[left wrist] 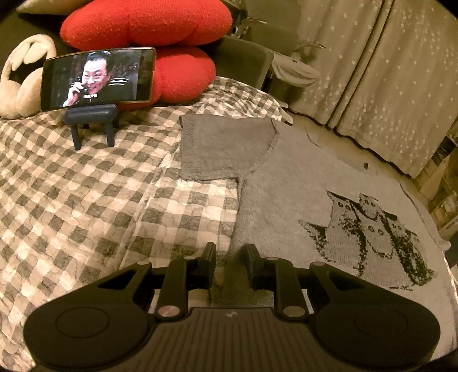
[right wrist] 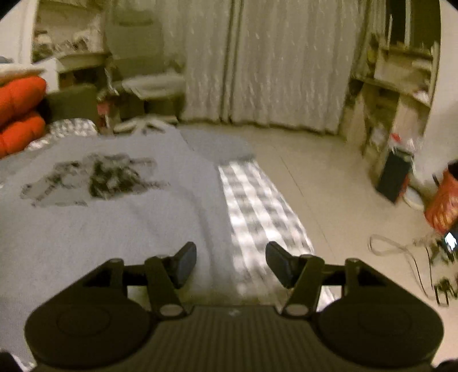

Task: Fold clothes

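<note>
- The checkered quilt [left wrist: 86, 186] covers the bed.
- A grey knit sweater [left wrist: 286, 194] with an owl print lies flat on it, one sleeve out toward 11 o'clock.
- The red cushion [left wrist: 148, 25] sits at 12 o'clock, behind a phone [left wrist: 97, 78] on its stand.
- The left claw [left wrist: 230, 264] hovers spread at the sweater's hem.
- The right claw [right wrist: 231, 264] is spread, empty, over the sweater's edge.

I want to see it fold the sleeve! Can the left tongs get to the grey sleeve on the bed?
Probably yes. The left tongs are open and empty at the sweater's near edge, and the sleeve lies flat ahead with nothing between.
</note>
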